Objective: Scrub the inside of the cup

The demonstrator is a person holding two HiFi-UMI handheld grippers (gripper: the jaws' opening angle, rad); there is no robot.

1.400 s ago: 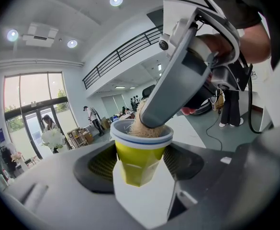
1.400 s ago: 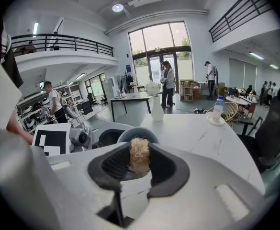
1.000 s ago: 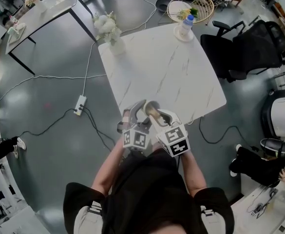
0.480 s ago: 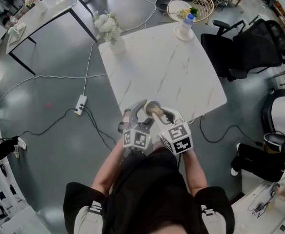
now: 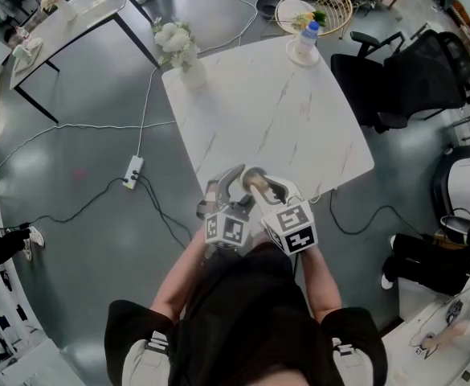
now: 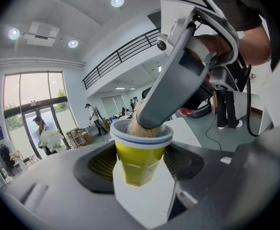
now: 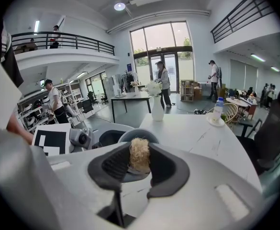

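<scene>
Yellow plastic, tapered, with a white and blue rim: that is the cup, and we have it upright between the dark ribbed pads of our left hand-held gripper, which pinches its body from both sides. The cup is held in the air just over the near edge of the white marble-patterned counter, close in front of our body.

Our right hand-held gripper is clamped on a tan, fibrous scrubbing wad. It reaches in from the right and slants down, so that the wad sits inside the mouth of the cup, touching the inner wall near the rim. In the head view the two hand-held grippers meet tip to tip, their marker cubes side by side below them.

On the far side of the counter stand a white vase of white flowers at the left corner and a clear bottle with a blue cap at the right corner. They are well apart from the cup.
</scene>
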